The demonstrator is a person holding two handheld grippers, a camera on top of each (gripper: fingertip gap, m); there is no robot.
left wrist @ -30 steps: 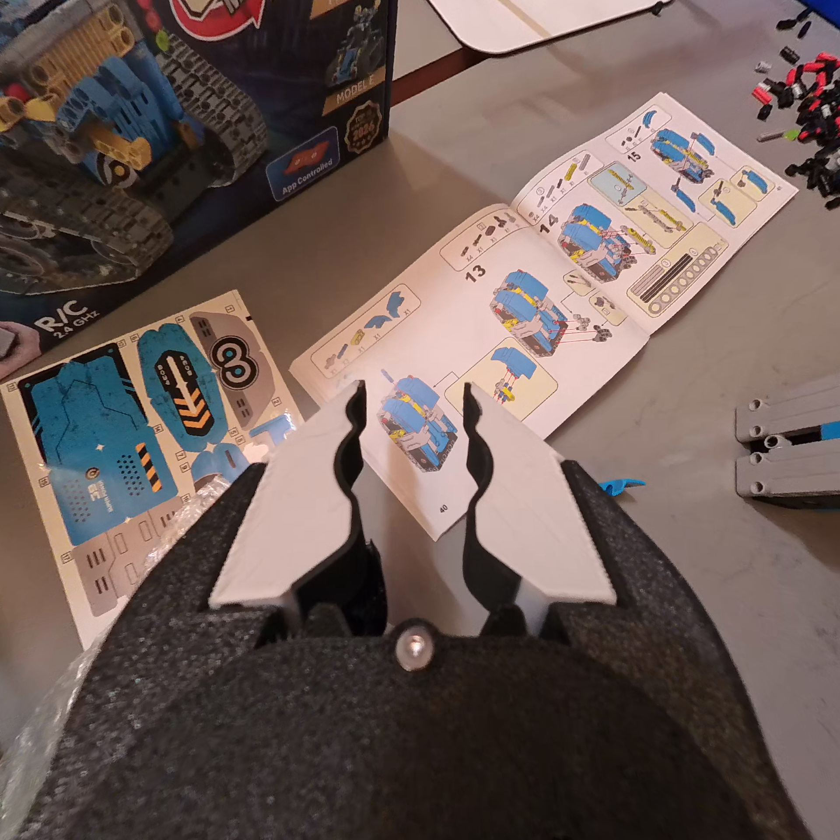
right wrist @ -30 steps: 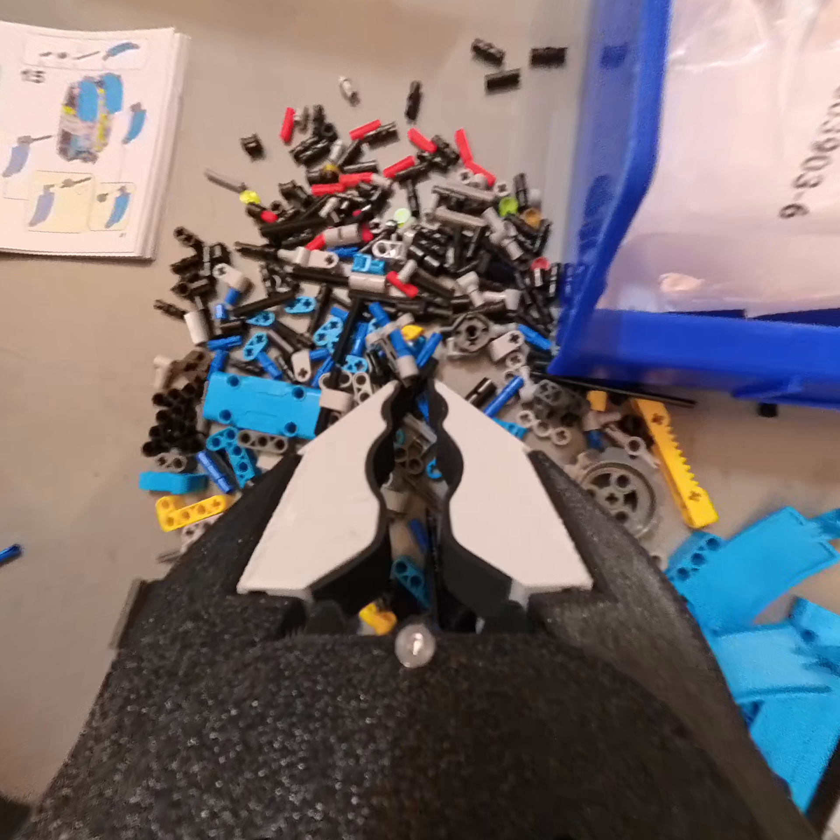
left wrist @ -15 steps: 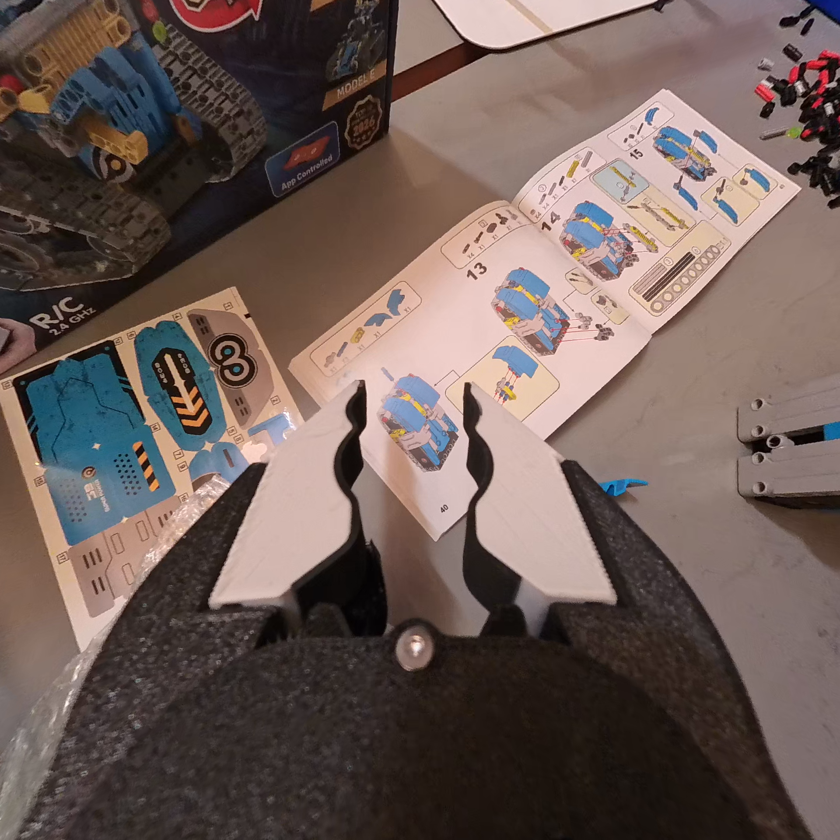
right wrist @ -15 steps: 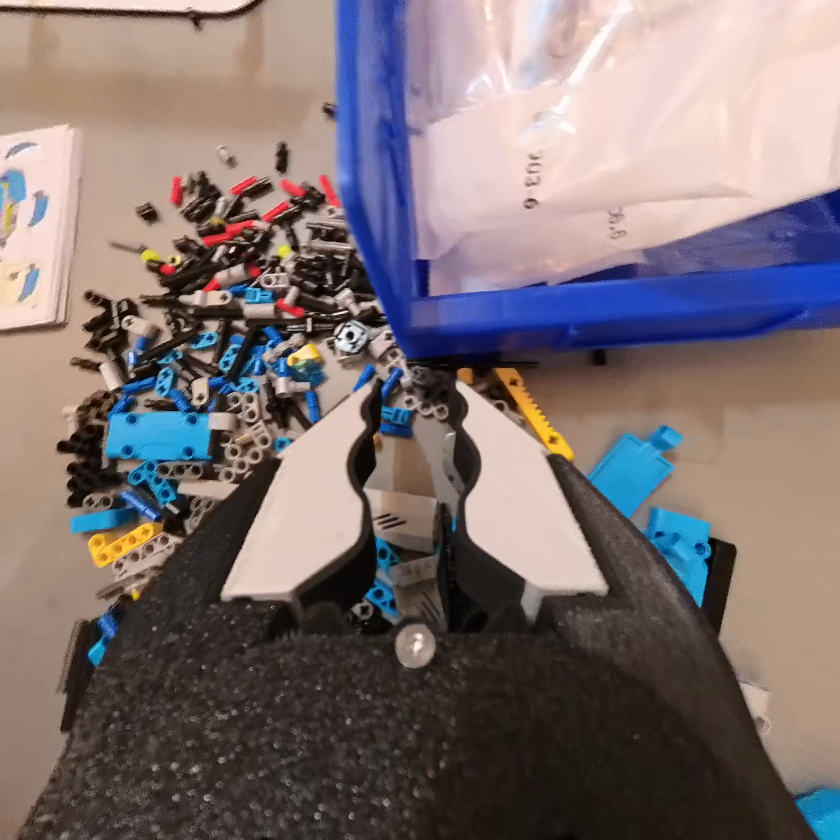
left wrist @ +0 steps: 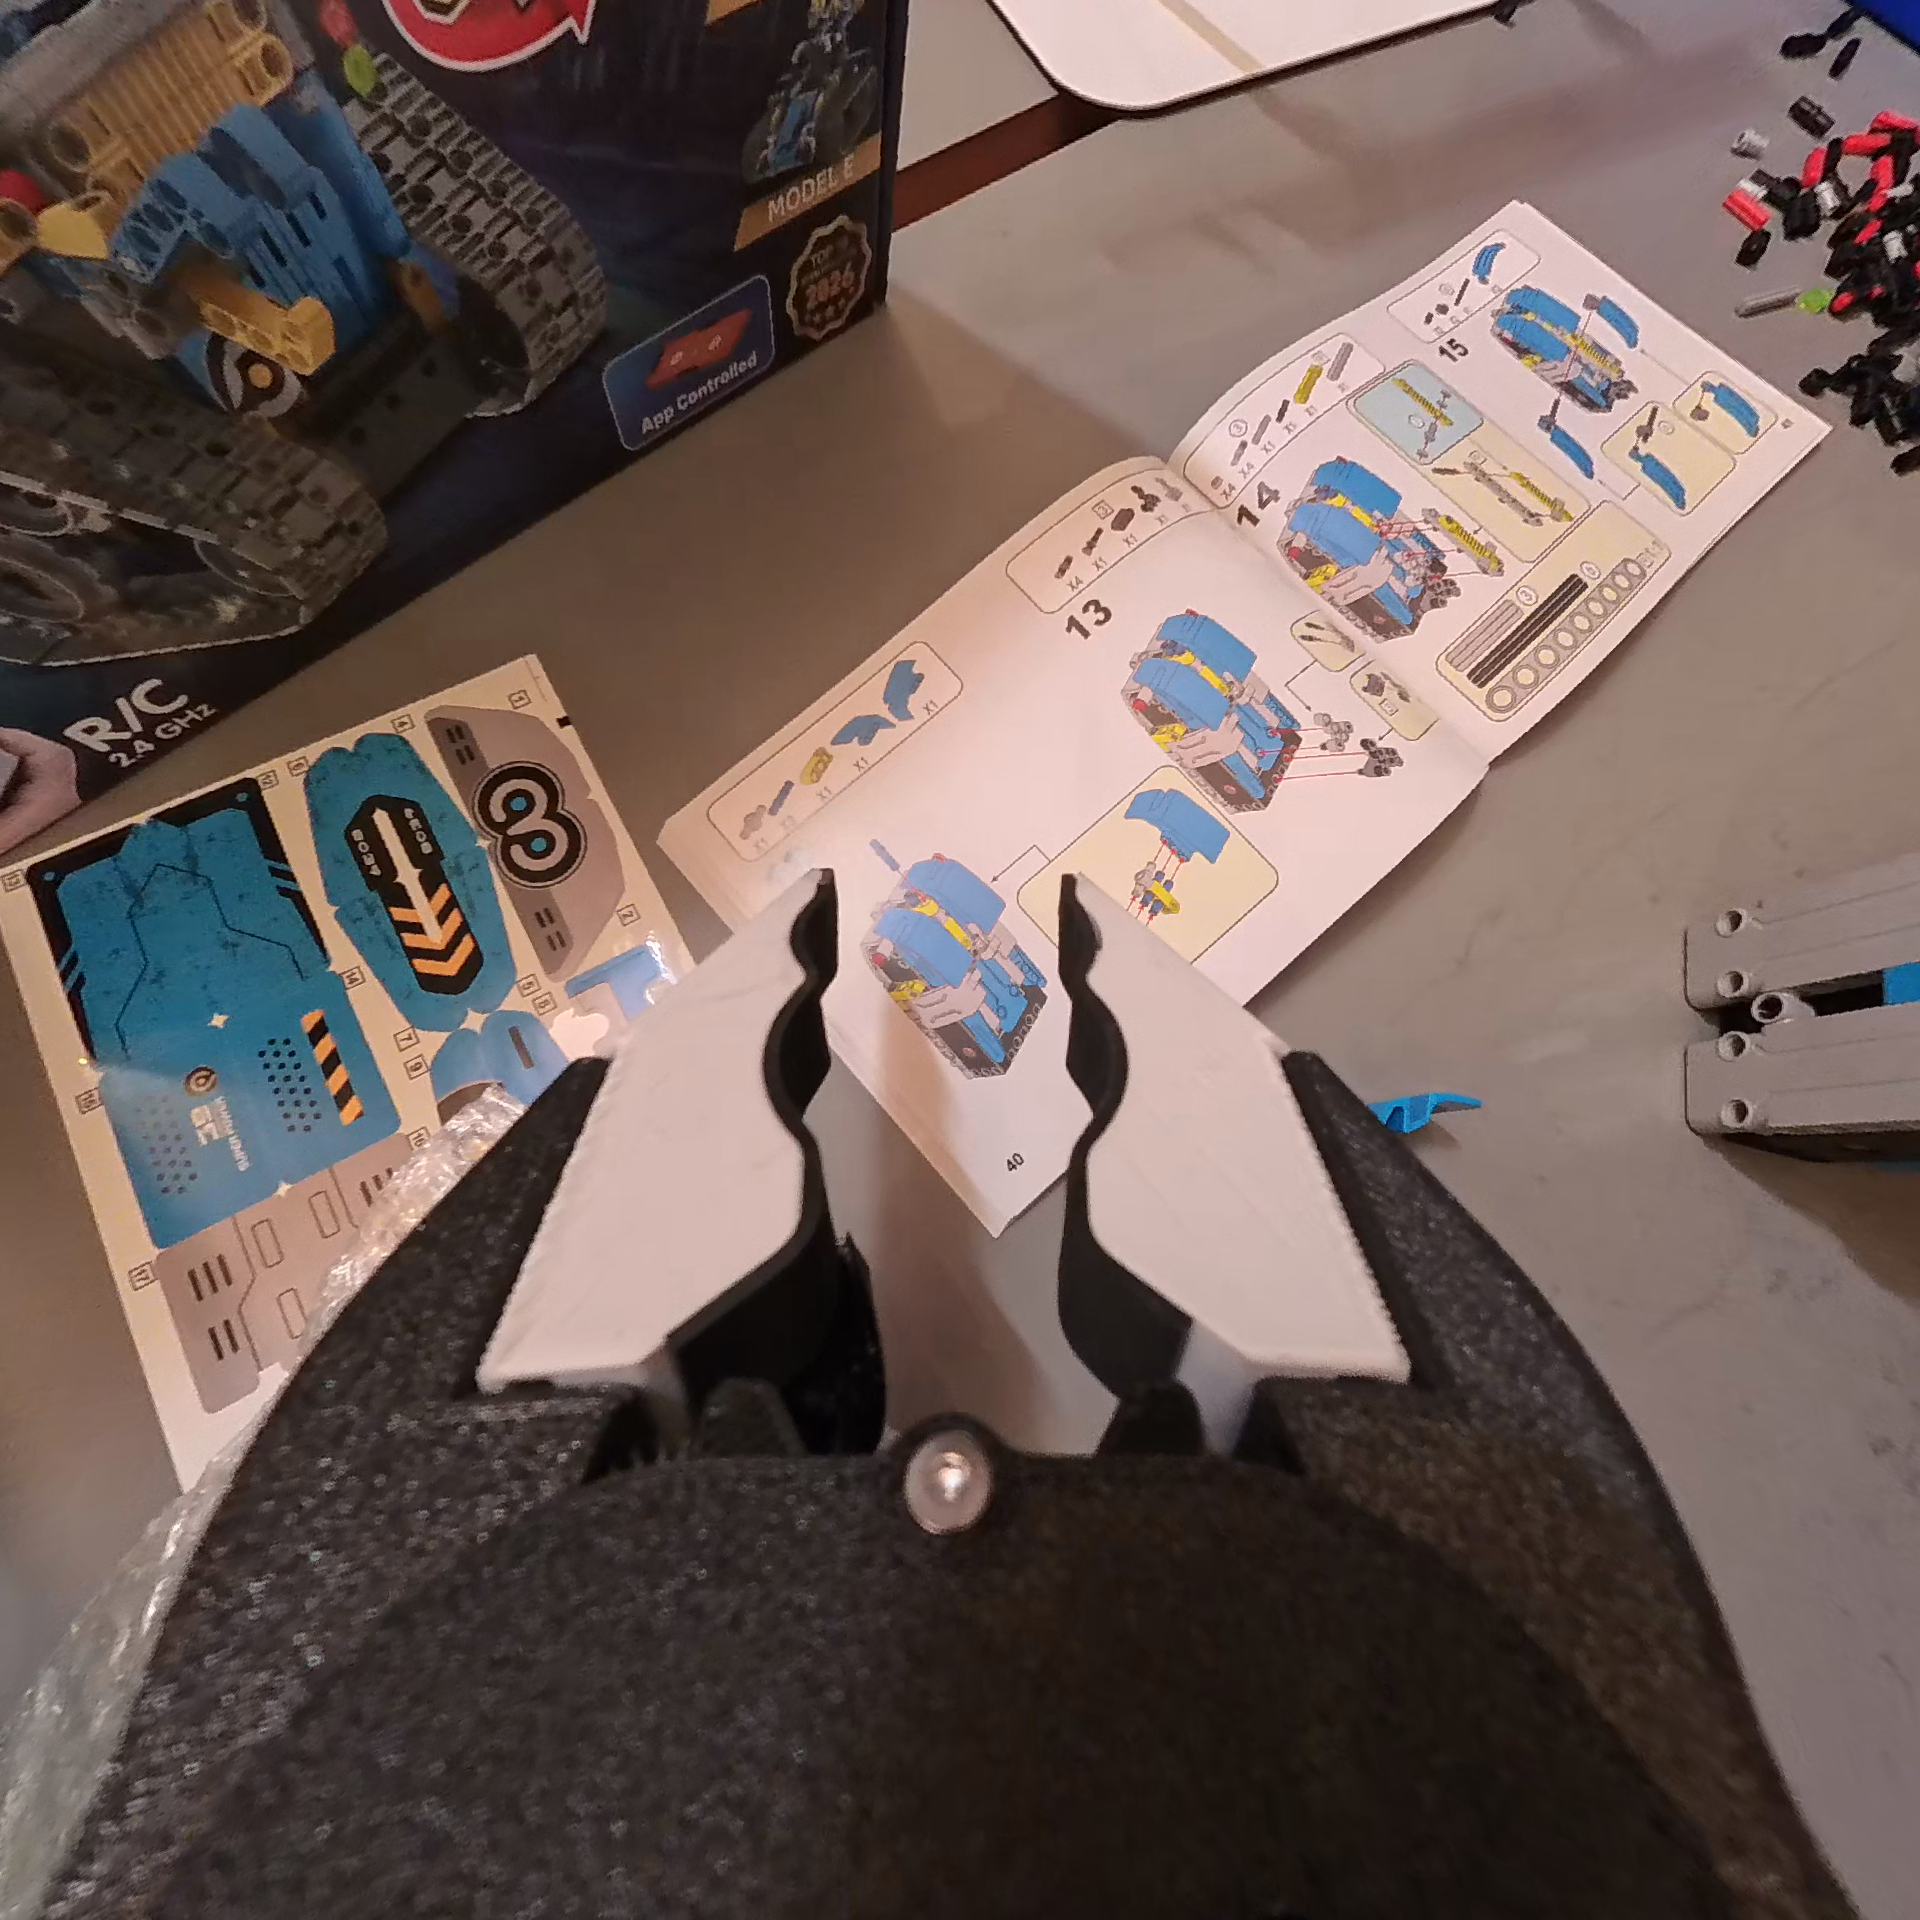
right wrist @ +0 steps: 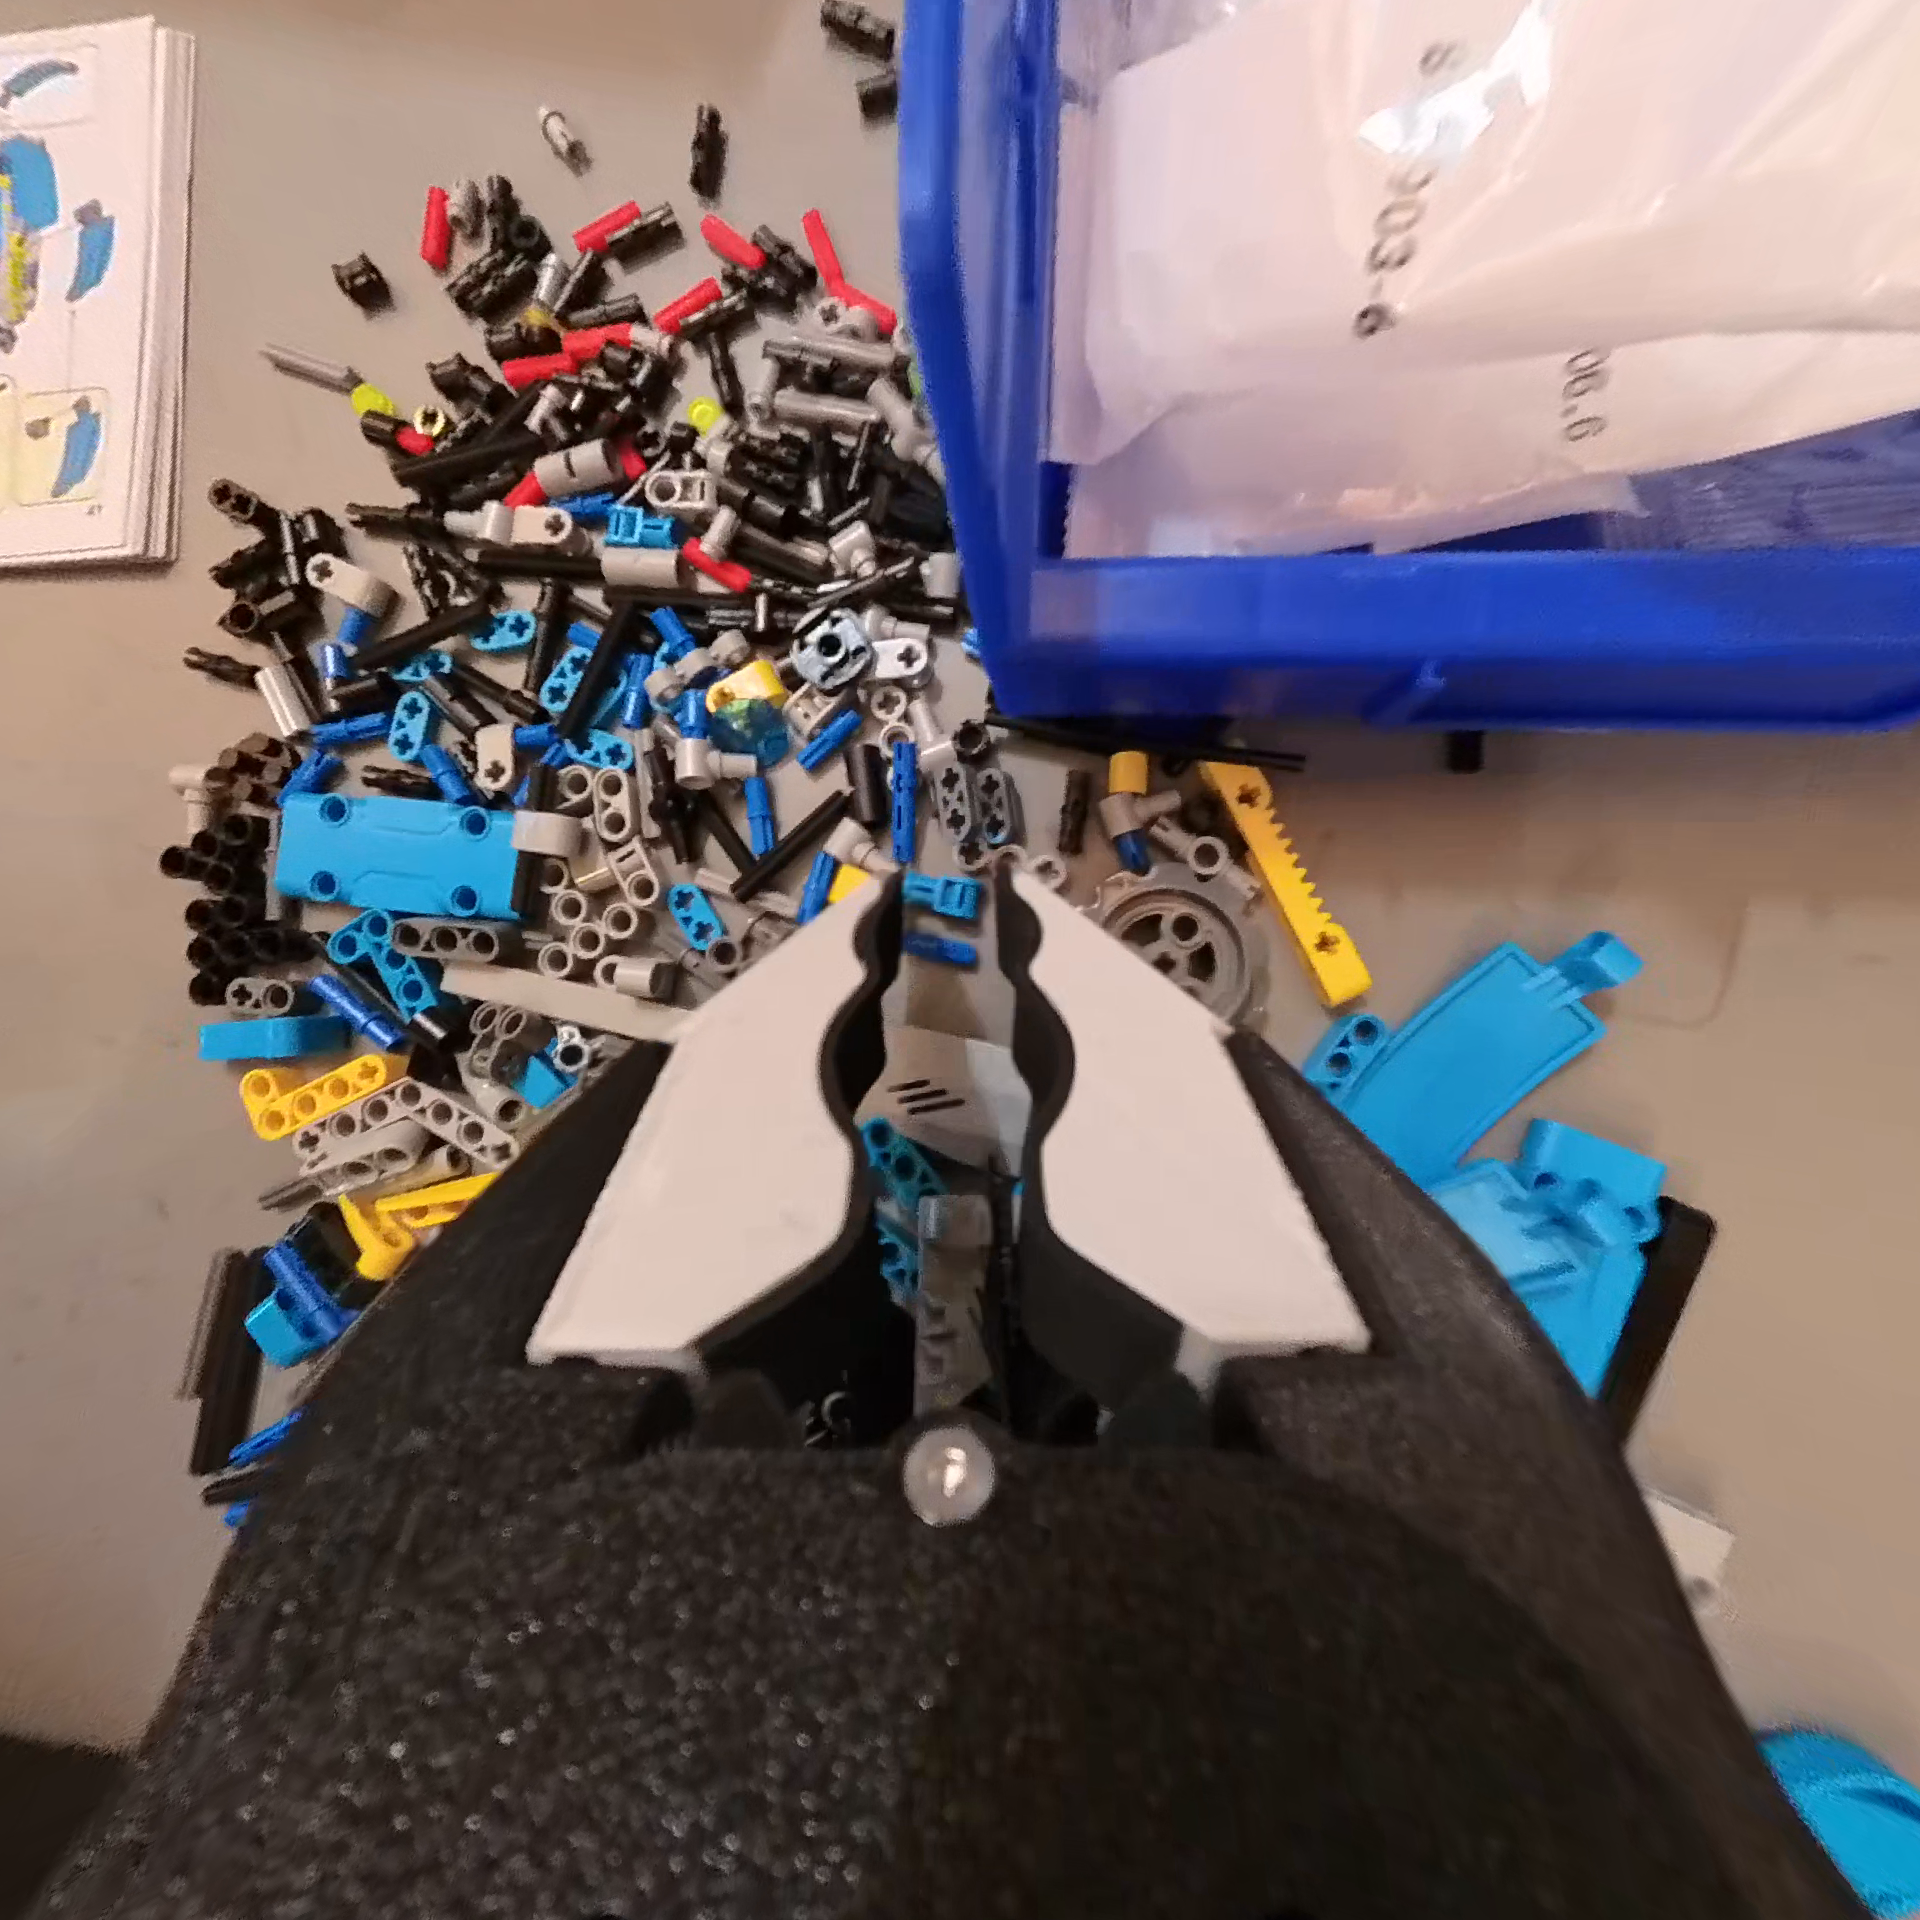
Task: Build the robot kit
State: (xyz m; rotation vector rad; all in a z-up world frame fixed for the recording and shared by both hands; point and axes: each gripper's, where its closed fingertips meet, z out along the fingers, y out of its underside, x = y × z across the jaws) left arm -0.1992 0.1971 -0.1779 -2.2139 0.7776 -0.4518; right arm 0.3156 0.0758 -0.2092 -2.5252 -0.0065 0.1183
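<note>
The right gripper (right wrist: 945, 883) is seen with its fingers drawn close but not touching, and a grey panel (right wrist: 930, 1081) with three dark slits appears to be pinched between them; a darker grey piece (right wrist: 951, 1278) shows deeper in the gap, though whether it is gripped too cannot be told. Over the last second the panel has kept its place between the fingers while the scene behind it has shifted, so it is judged to be carried clear of the heap rather than lying in it. Just ahead of the tips a pile of small parts (right wrist: 582, 644) in black, red, blue and grey is spread on the table (right wrist: 104, 831), with a grey wheel (right wrist: 1174, 945) and a yellow toothed bar (right wrist: 1288, 883) just to the right and light-blue curved panels (right wrist: 1475, 1039) beyond. A blue bin (right wrist: 1351, 634) holding clear bags (right wrist: 1455, 260) stands past the pile. The left gripper (left wrist: 945, 894) is held spread wide and empty, unmoved, above the near corner of an open instruction booklet (left wrist: 1247, 644). A sticker sheet (left wrist: 260, 987) lies to its left, crinkled clear wrap (left wrist: 436, 1164) beside the gripper body, a printed box (left wrist: 416, 260) farther back, and stacked grey beams (left wrist: 1808, 1029) with a small blue piece (left wrist: 1418, 1110) off to the right.
</note>
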